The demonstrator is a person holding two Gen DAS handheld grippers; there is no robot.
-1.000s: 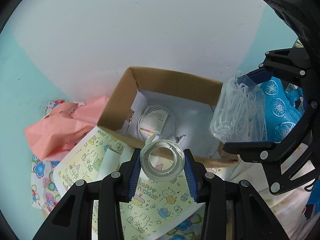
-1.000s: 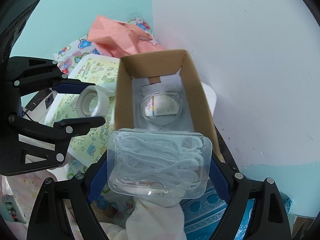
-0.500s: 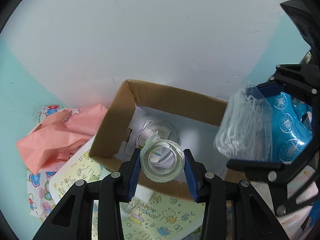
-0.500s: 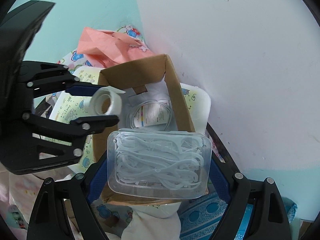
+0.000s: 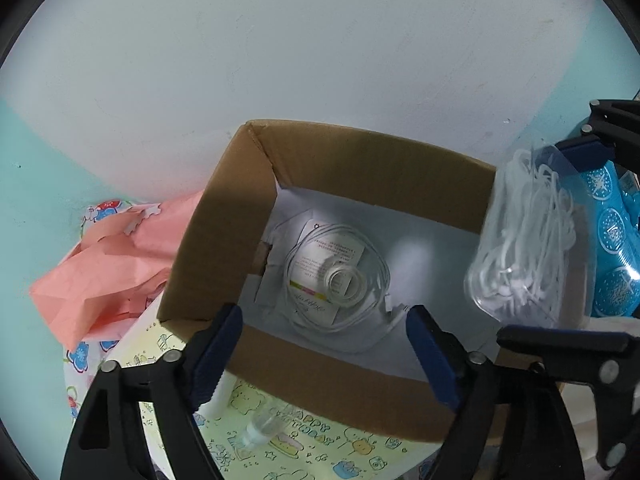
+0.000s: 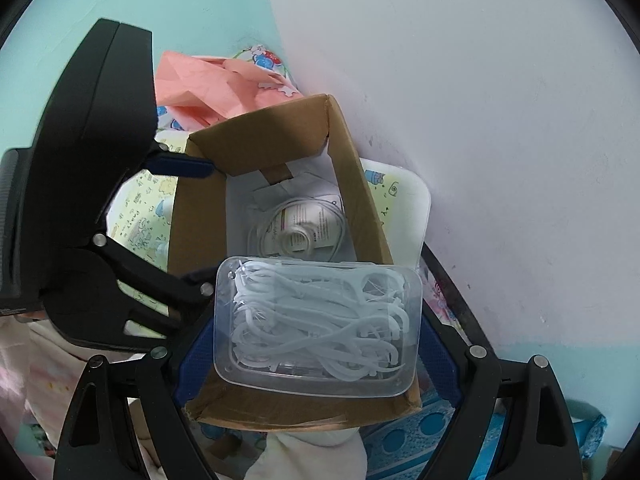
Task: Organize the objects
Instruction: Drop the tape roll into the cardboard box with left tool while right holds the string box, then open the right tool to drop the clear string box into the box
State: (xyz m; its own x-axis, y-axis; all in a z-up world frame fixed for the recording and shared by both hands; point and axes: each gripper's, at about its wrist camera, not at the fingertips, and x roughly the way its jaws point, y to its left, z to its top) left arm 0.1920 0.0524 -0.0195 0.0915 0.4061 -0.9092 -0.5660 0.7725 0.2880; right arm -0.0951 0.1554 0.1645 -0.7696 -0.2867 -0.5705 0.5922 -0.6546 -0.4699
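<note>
cardboard box takes the tape roll

cardboard box [image 5: 224, 240], an open brown carton with matte corrugated walls and a white paper-lined floor, sits against a pale wall. on its floor lies a clear tape roll [image 5: 346, 285], a small glossy ring lying flat on a printed card [image 5: 320, 276] that is circled by a coiled thin white cable [image 5: 376, 304].

the left hand-held gripper [image 5: 324, 344] tilts steeply down over the box's near wall, at 6 o'clock in its own view. its jaws have just been opening and now stand wide apart with nothing between them; the tape roll lies free below, toward 12 o'clock from the blue ribbed pads [image 5: 218, 348].

the right hand-held gripper [image 6: 316, 344] points down at a shallower slant, reaching in from 3 o'clock in the left view. its jaws are clamped on a clear plastic case [image 6: 318, 322], a rounded rectangular box, rigid and see-through, packed with tangled white floss picks. the case hangs over the box's near end in the right view, at 6 o'clock from the tape roll.

beside the box at 9 o'clock in the left view lies crumpled pink paper [image 5: 104, 264], on a flower-print cloth [image 5: 80, 356]. under the box is a pale yellow sheet [image 5: 304, 452] with cartoon prints and birthday lettering. a shiny blue wrapper [image 5: 612, 236] with round snowflake marks shows at 3 o'clock.
</note>
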